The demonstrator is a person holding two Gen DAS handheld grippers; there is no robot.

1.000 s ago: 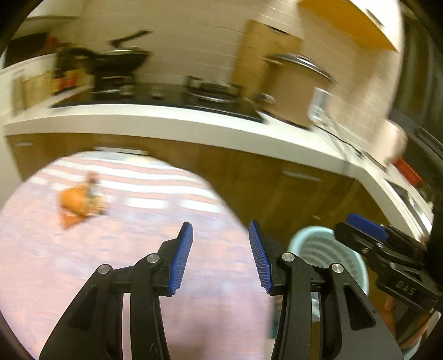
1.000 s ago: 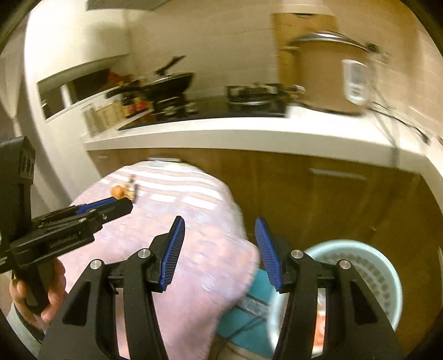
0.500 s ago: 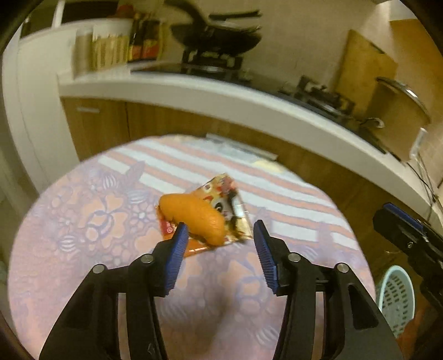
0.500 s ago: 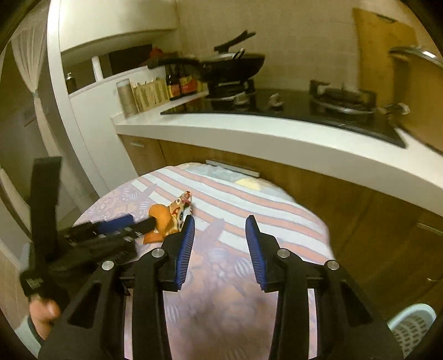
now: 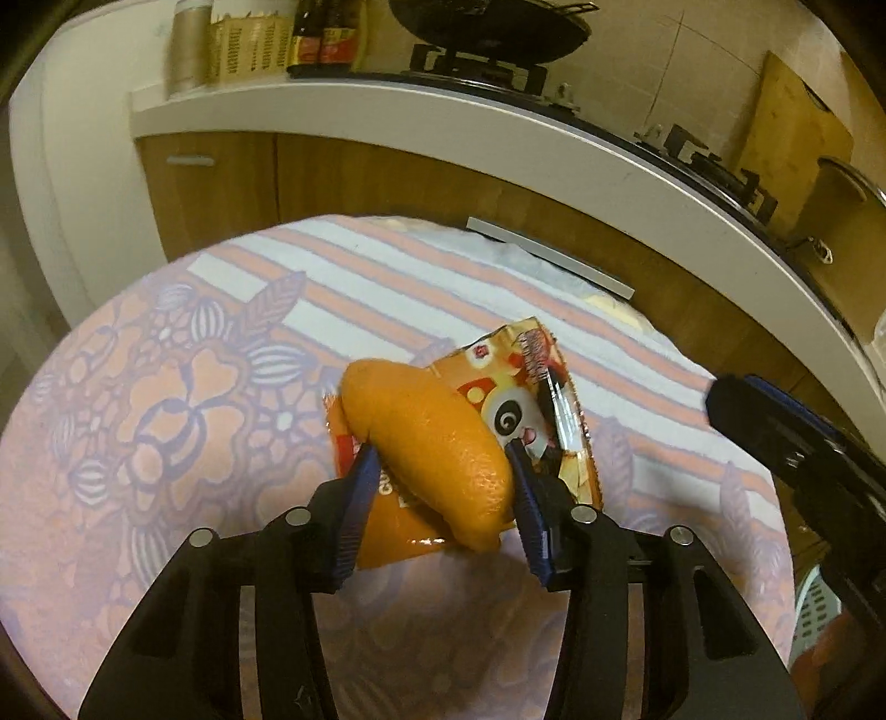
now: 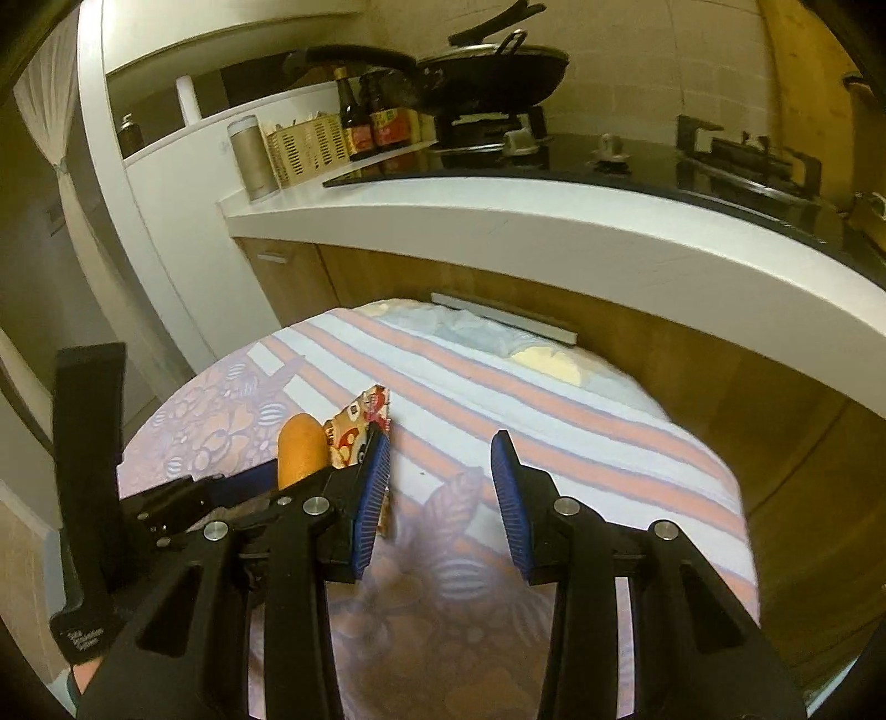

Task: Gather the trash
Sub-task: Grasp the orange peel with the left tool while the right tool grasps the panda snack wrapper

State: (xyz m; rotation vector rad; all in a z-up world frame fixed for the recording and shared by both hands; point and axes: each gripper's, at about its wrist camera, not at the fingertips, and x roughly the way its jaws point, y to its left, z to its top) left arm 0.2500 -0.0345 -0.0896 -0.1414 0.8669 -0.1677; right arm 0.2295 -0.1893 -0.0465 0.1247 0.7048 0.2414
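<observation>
With the left tongs (image 5: 440, 462) closing around the orange peel (image 5: 426, 448) lying on the snack wrapper (image 5: 531, 399) on the cloth-covered surface (image 5: 166, 387), squeeze only the peel, while the right tongs (image 6: 440, 482) hang apart, empty, just beside.

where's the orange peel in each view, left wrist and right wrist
Left wrist: orange peel at centre, between the left gripper pads, lying on the snack wrapper.
Right wrist: orange peel left of centre, partly hidden behind the left gripper.
Shared landmark: black wok on the stove.
</observation>
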